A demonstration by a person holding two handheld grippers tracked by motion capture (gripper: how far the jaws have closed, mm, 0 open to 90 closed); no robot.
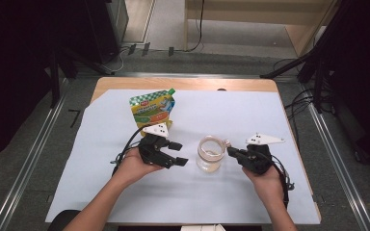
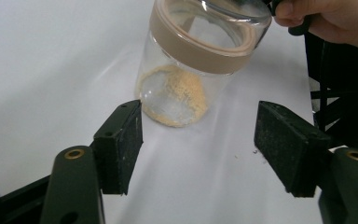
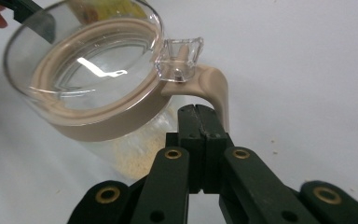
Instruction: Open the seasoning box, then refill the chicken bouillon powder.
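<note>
A clear glass jar [image 1: 209, 154] with a beige collar and a clear lid stands on the white sheet between my two grippers. A little yellowish powder [image 2: 177, 93] lies on its bottom. In the left gripper view the jar [image 2: 186, 70] stands just ahead of my left gripper [image 2: 198, 140], whose jaws are wide apart with only bare sheet between them. In the high view the left gripper [image 1: 179, 153] is to the jar's left. My right gripper [image 1: 231, 151] is at the jar's right side. Its jaws [image 3: 198, 112] are pressed together, right beside the beige latch lever [image 3: 216, 86] under the clear clasp [image 3: 179, 58].
A green and yellow spouted pouch [image 1: 152, 109] lies at the back left of the white sheet [image 1: 250, 115], just behind the left hand. The sheet covers a wooden table [image 1: 183, 83]. A few powder crumbs [image 2: 256, 151] dot the sheet near the left gripper.
</note>
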